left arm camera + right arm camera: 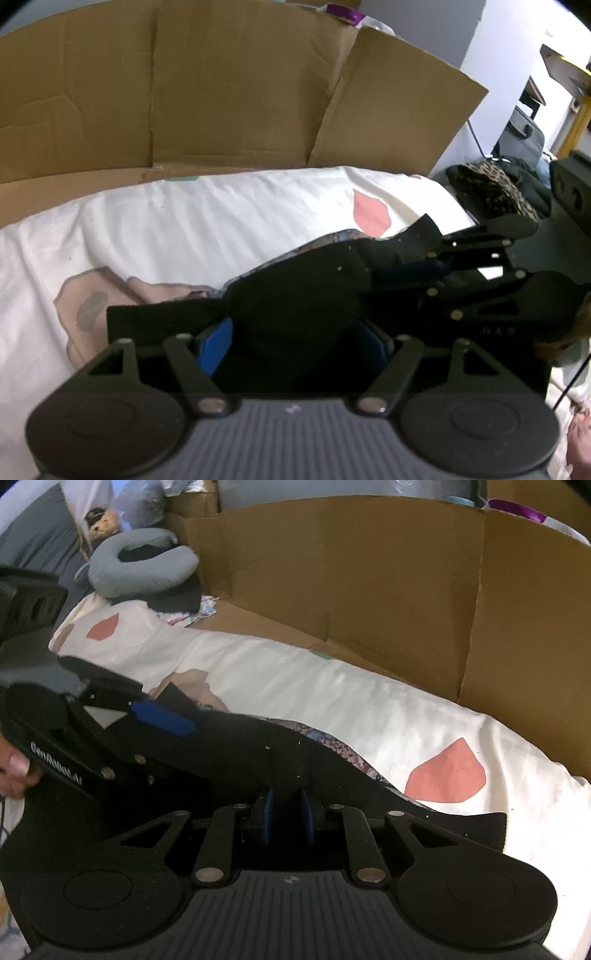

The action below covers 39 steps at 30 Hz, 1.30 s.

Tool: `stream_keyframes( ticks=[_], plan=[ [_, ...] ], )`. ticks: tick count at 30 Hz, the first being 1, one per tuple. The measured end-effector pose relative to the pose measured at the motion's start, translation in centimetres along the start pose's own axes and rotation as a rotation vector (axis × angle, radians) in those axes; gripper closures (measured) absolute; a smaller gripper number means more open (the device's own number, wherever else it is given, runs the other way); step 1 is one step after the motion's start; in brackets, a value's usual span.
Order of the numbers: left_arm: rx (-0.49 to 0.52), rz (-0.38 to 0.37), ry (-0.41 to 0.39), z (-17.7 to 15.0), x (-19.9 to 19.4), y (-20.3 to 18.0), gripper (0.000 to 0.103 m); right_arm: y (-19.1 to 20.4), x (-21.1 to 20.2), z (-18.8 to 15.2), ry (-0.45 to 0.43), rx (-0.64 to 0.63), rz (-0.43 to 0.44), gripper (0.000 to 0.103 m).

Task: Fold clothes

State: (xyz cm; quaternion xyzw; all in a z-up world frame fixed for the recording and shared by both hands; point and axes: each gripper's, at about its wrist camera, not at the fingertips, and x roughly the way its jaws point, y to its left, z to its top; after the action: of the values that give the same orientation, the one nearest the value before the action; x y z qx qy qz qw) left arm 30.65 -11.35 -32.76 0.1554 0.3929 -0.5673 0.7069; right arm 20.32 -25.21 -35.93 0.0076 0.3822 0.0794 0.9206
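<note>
A black garment (295,280) with a patterned inner side (332,236) hangs stretched between my two grippers over a white bed sheet (221,221). My left gripper (295,332) is shut on a thick bunch of the cloth, which hides most of its blue pads (216,347). The right gripper (428,258) holds the other end at the right. In the right wrist view my right gripper (287,805) has its blue pads close together on the black garment (240,746). The left gripper (159,709) pinches a corner at the left.
A tall cardboard wall (221,92) (369,572) lines the far side of the sheet (332,701). A grey neck pillow (140,565) and a stuffed toy (103,520) lie at one end, a leopard-print cloth (491,188) at the other. A person's hand (14,771) grips the left handle.
</note>
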Motion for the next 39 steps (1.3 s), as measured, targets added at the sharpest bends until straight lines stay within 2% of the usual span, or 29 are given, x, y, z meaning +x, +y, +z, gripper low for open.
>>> stream_keyframes(
  ticks=[3, 5, 8, 13, 17, 23, 26, 31, 33, 37, 39],
  plan=[
    [0.007, 0.012, -0.001, 0.3, -0.6, -0.3, 0.029, -0.1, -0.1, 0.2, 0.011, 0.007, 0.003, 0.081],
    [0.017, 0.021, -0.011, 0.5, -1.3, -0.4, 0.035, 0.0, -0.9, 0.6, 0.001, 0.02, -0.003, 0.081],
    [0.031, 0.022, -0.034, 0.5, -2.4, -0.5, 0.04, 0.1, -2.5, 0.7, -0.063, 0.006, -0.037, 0.08],
    [0.028, 0.032, -0.047, 0.1, -3.3, 0.1, 0.054, -0.1, -2.9, 1.4, -0.059, -0.023, -0.054, 0.079],
    [0.018, 0.037, -0.03, -0.4, -2.8, 0.8, 0.054, 0.3, -1.1, 1.2, 0.0, -0.059, -0.07, 0.08],
    [0.009, 0.046, -0.011, -0.9, -2.2, 1.5, 0.048, -0.5, 0.3, 0.9, 0.015, -0.013, -0.055, 0.079],
    [-0.007, 0.043, -0.009, -0.9, -2.3, 1.6, 0.048, -1.0, 0.4, 1.2, 0.021, 0.015, -0.057, 0.071],
    [-0.019, 0.052, -0.01, -1.1, -2.6, 1.9, 0.049, -1.2, 1.0, 1.2, 0.017, 0.023, -0.052, 0.069],
    [-0.018, 0.066, -0.012, -1.1, -2.9, 1.8, 0.051, -1.2, 1.3, 1.4, 0.018, 0.024, -0.055, 0.069],
    [0.019, 0.091, -0.04, -0.9, -4.5, 0.5, 0.068, -1.2, 0.9, 2.2, 0.011, 0.031, -0.066, 0.07],
    [0.017, 0.078, -0.055, -1.0, -5.5, 0.1, 0.068, -1.1, -0.4, 2.5, -0.025, 0.043, -0.078, 0.072]
  ],
)
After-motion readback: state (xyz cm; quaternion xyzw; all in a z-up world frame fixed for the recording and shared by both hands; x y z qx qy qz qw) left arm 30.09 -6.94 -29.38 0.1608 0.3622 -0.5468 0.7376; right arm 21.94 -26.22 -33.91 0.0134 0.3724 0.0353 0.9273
